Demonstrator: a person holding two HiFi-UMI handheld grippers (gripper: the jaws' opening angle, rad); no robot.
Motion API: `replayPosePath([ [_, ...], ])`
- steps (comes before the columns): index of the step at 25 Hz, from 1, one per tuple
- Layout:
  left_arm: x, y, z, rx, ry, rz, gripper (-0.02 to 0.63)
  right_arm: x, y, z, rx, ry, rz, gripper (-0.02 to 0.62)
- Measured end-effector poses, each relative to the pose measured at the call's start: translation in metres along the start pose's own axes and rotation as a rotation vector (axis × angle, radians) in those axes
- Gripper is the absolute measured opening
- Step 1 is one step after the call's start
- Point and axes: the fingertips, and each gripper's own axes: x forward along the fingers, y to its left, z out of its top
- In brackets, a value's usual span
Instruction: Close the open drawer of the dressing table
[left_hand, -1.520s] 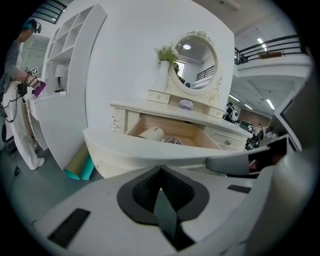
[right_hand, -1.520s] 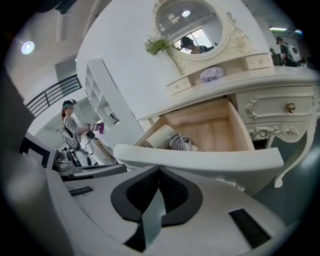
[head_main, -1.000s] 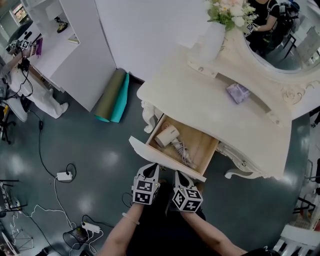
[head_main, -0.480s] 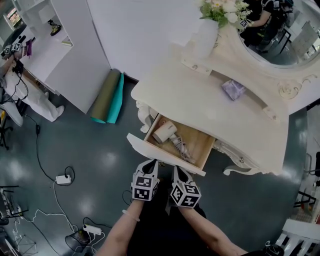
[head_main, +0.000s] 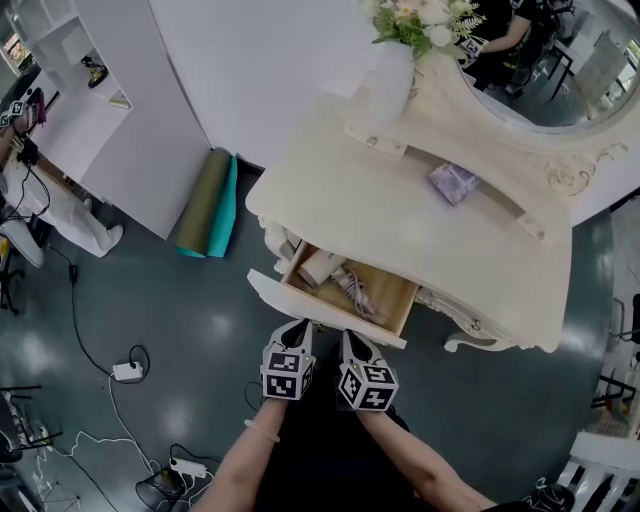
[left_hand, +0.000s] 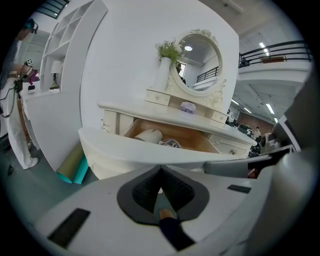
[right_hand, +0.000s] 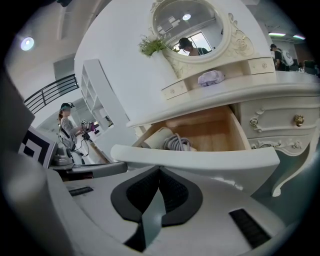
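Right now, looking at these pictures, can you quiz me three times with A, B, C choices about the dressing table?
1. Where is the hair dryer?
A in the drawer
B on the floor
C beside the vase

2. What colour is the small pouch on the dressing table?
A red
B green
C purple

3. The drawer is:
A fully shut
B partly open
C pulled out onto the floor

Answers:
1 A, it lies inside the wooden drawer with its cord.
2 C, the small pouch looks lilac in the head view.
3 B, its front stands out from the dressing table and its inside shows.
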Motion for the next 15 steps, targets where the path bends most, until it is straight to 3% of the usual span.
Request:
replayPosePath([
  [15, 0.033, -0.002, 0.025, -0.003, 0.005, 0.014, 0.025, 0.022, -0.020, 0.028, 0.007, 0.006, -0.005, 0.026],
])
